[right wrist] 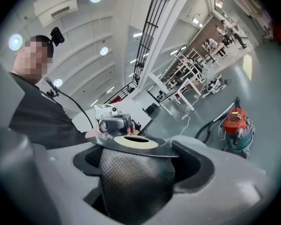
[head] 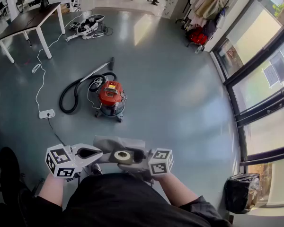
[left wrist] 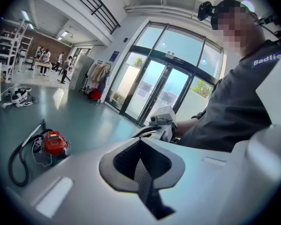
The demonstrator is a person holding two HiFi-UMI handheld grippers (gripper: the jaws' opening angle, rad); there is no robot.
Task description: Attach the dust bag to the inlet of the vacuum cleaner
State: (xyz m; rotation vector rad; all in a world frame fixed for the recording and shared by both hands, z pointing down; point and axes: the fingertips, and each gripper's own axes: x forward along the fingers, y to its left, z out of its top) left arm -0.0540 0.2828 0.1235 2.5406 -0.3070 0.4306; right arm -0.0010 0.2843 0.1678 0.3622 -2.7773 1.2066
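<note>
Matt textured cloth dust bag (head: pixel 117 144), glossy smooth floor (head: pixel 180 93), shiny vacuum cleaner (head: pixel 111 94)

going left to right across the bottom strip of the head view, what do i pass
left gripper → dust bag → right gripper → black bin bag

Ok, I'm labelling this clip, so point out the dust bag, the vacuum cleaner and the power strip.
dust bag (head: pixel 117 144), head view, its grey fabric body.
vacuum cleaner (head: pixel 111 92), head view, its red lid.
power strip (head: pixel 47 113), head view, its white casing.
</note>
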